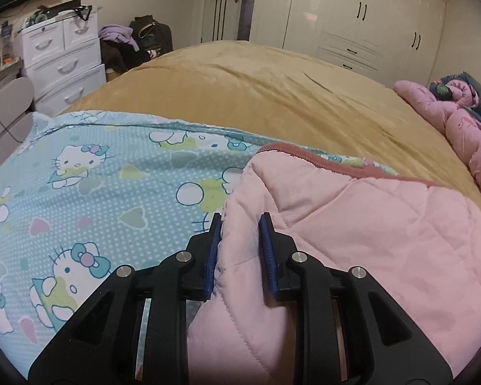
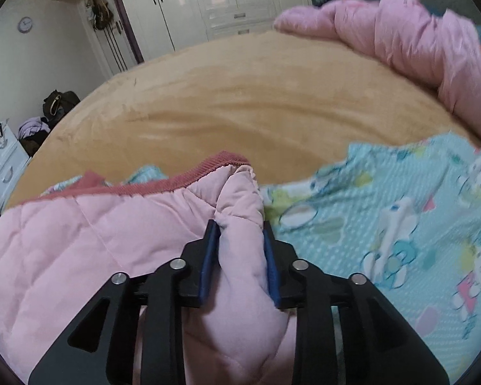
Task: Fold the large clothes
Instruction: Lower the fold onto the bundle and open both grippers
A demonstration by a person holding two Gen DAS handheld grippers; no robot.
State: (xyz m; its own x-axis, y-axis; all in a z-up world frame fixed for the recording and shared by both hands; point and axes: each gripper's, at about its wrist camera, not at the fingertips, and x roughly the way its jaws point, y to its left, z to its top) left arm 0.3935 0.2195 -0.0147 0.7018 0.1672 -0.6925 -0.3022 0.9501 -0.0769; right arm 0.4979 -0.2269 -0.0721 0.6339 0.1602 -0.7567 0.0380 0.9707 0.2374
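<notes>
Pink quilted garment (image 1: 352,240) bunches between both grippers' fingers (image 1: 213,253), left (image 1: 240,221) and right (image 2: 240,227) seemingly clamped on it.

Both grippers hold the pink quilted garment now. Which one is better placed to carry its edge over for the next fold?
Probably the right gripper: it clamps a bunched corner of the pink quilted garment beside the dark pink ribbed hem. The left gripper holds a plain side edge, so it suits anchoring.
</notes>
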